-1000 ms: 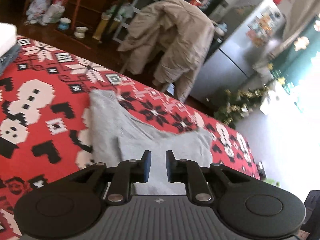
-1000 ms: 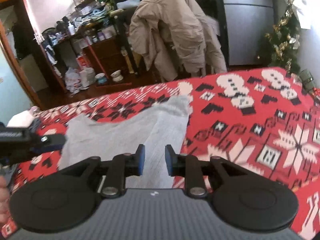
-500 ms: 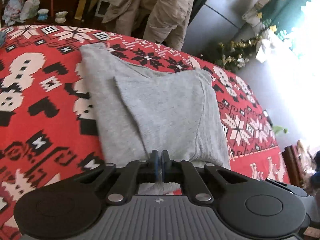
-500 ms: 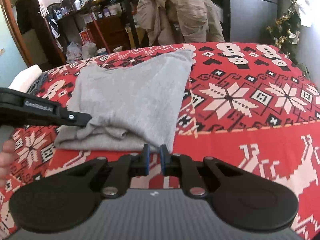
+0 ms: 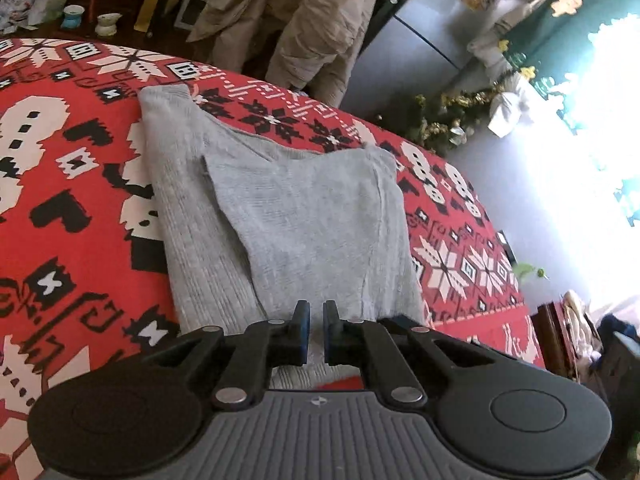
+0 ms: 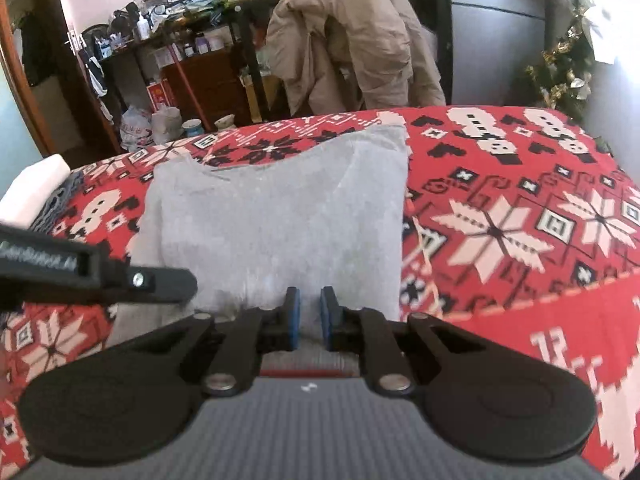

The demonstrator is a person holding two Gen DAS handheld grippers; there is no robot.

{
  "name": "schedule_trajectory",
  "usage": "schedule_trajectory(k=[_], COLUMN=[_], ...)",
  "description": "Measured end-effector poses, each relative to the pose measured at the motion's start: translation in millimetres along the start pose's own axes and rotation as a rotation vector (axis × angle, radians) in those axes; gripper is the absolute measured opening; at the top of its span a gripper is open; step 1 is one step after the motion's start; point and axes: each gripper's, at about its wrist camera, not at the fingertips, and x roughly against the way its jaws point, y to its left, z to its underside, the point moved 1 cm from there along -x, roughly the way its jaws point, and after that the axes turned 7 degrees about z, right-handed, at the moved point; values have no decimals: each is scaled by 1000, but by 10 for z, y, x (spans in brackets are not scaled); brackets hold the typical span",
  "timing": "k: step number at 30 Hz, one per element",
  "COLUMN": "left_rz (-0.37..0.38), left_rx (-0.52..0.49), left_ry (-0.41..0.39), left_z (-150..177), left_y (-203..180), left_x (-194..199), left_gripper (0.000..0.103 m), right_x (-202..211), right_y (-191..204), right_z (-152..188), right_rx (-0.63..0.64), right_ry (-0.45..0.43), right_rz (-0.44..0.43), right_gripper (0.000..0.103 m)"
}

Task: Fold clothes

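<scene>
A grey knit garment lies partly folded on a red, white and black patterned blanket, its near hem toward me. My left gripper is at that hem on the left side, shut, with grey cloth pinched between its blue pads. In the right wrist view the same garment spreads ahead, and my right gripper holds the hem further right, its pads closed on the grey fabric. The left gripper's black finger reaches in from the left over the garment's near corner.
The blanket covers a bed. A folded white and grey stack sits at its far left edge. Beyond the bed are a beige coat on a chair, cluttered shelves, a grey fridge and a decorated tree.
Both grippers tipped down onto the garment's near hem, and their jaws went from apart to closed on the cloth. The left gripper's finger has moved further right in the right wrist view.
</scene>
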Motion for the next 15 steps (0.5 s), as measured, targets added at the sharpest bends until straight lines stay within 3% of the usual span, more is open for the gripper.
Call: schedule_trajectory(k=[4,7,12,15], left_rz=[-2,36,94,85], left_rx=[-7,20,75,117], left_ry=[9,-21,-99,-84], left_z=[15,-20,-60,-27], left_y=[23,98,272,384], left_x=[52,201,425,381], left_gripper=[5,5,1,0], right_x=[142,254,386,332], right_y=[44,17,80,179], right_z=[169,192,112,53], right_rx=[85,47,12,5], right_ry=[21,41,-8,-12], right_rz=[11,-4,-62,-103], right_gripper=[12,13,13,13])
